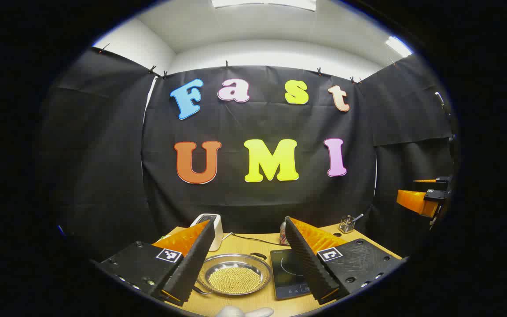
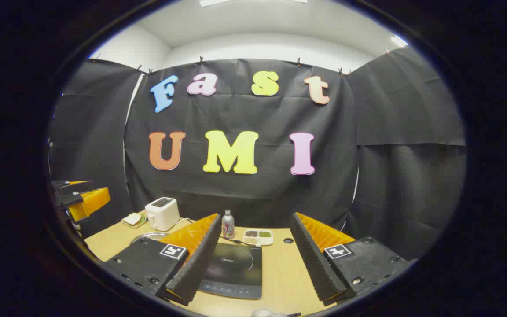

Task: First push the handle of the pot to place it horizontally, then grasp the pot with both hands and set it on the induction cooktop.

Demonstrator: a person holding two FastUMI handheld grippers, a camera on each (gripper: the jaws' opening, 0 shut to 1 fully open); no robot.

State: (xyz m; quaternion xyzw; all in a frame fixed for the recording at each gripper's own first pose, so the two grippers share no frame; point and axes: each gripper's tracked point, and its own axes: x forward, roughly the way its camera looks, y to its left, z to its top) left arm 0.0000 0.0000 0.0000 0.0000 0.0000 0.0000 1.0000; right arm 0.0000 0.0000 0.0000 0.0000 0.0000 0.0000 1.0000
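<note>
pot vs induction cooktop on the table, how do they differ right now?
The pot is round, shiny metal with loop handles; the induction cooktop is a flat, dark, rectangular slab. The pot holds small yellowish beads; the induction cooktop's top is bare. In the left gripper view the pot lies between the open fingers of the left gripper, the induction cooktop to its right. Both rest on the wooden table, side by side.

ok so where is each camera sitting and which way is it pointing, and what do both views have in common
Left gripper view: rides on the left claw, above the table's near edge, facing the back wall; between its open fingers lie the pot and the induction cooktop; the other claw shows far right.
Right gripper view: rides on the right claw, further right, facing the same way, over the induction cooktop; the other claw shows far left.
Shared: cooktop, toaster, wooden table.
</note>
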